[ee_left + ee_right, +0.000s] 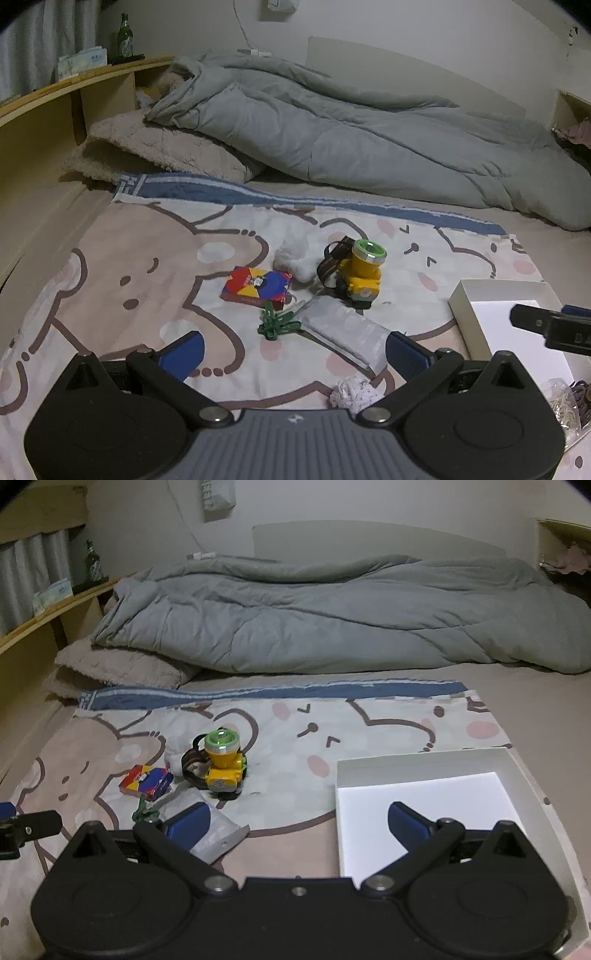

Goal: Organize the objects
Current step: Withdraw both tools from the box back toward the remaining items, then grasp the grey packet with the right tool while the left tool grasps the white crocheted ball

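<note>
On a cartoon-bear cloth point(110, 258) lie a yellow headlamp point(360, 271) with a dark strap, a colourful card box point(256, 286), a green clip point(277, 323), a silver-grey pouch point(343, 332), a white fluffy wad point(295, 254) and a crumpled paper ball point(354, 395). My left gripper point(293, 354) is open and empty, above the cloth just short of the clip and pouch. My right gripper point(297, 825) is open and empty, its right finger over the open white box point(424, 786), its left finger over the pouch point(218, 834). The headlamp point(221, 764) and card box point(146, 779) lie ahead to its left.
A grey duvet point(351, 129) and a beige fleece blanket point(159, 151) are piled at the back of the bed. A wooden shelf point(55, 107) runs along the left with a green bottle point(125, 38). A bag of rubber bands point(565, 406) lies at the right.
</note>
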`<state>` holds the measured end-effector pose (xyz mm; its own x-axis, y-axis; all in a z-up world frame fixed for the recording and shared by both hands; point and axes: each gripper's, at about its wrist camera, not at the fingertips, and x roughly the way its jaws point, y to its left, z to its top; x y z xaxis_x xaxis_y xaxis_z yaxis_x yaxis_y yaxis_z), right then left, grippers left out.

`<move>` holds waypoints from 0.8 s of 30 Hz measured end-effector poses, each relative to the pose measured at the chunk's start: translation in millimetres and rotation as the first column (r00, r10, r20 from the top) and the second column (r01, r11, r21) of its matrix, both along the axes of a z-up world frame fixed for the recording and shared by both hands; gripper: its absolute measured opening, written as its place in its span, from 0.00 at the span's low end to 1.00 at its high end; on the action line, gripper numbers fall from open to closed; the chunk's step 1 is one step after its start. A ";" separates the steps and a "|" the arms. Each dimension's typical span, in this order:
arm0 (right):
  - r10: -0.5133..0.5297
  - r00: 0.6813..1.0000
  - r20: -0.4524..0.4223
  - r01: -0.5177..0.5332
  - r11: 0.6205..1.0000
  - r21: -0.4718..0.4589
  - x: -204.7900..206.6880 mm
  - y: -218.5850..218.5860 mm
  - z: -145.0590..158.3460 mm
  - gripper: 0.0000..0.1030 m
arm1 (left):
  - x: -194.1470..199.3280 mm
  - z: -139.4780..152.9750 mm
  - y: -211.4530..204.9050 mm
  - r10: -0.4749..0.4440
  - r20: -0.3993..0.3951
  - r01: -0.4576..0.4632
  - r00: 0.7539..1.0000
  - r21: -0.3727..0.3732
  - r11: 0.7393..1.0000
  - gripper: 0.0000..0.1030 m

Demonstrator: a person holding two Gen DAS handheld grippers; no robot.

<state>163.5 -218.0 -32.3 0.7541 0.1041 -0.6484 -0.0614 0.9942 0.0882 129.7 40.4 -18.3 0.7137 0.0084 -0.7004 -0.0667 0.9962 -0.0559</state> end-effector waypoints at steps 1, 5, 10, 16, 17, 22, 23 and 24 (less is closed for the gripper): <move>0.009 1.000 0.001 -0.009 1.000 -0.001 2.2 2.2 -2.2 1.00 | 1.2 -2.5 -1.5 0.002 -0.012 -0.002 1.000 -0.005 1.000 1.00; 0.050 0.998 0.022 -0.050 0.999 -0.011 10.4 7.1 -11.9 1.00 | 3.8 -14.5 -7.1 0.010 -0.051 -0.011 0.999 -0.019 1.000 1.00; 0.098 0.993 0.068 -0.095 0.994 -0.046 23.3 12.1 -21.2 1.00 | 10.0 -34.6 -12.8 0.015 -0.110 -0.018 0.994 -0.030 0.999 1.00; 0.201 0.977 0.077 -0.195 0.977 -0.081 38.5 23.6 -34.9 1.00 | 23.7 -60.1 -17.8 0.058 -0.196 -0.078 0.979 -0.098 0.992 1.00; 0.215 0.973 0.079 -0.208 0.974 -0.090 42.3 26.2 -37.3 1.00 | 26.3 -64.1 -18.3 0.067 -0.206 -0.092 0.976 -0.111 0.990 1.00; 0.266 0.964 0.015 -0.266 0.963 -0.042 68.1 33.9 -51.7 1.00 | 38.5 -85.6 -21.5 0.099 -0.264 -0.150 0.959 -0.178 0.973 0.99; 0.277 0.960 -0.024 -0.278 0.959 -0.048 75.9 37.6 -56.0 1.00 | 40.7 -89.5 -23.1 0.100 -0.276 -0.154 0.956 -0.183 0.971 0.98; 0.291 0.954 -0.068 -0.295 0.954 -0.056 84.0 41.5 -60.4 1.00 | 42.6 -93.3 -24.8 0.098 -0.286 -0.156 0.953 -0.186 0.970 0.97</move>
<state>247.5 -176.5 -92.6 0.6573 0.2714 -0.7031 -0.3476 0.9369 0.0368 172.3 15.6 -111.6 0.4973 -0.0769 -0.8641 -0.2334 0.9475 -0.2187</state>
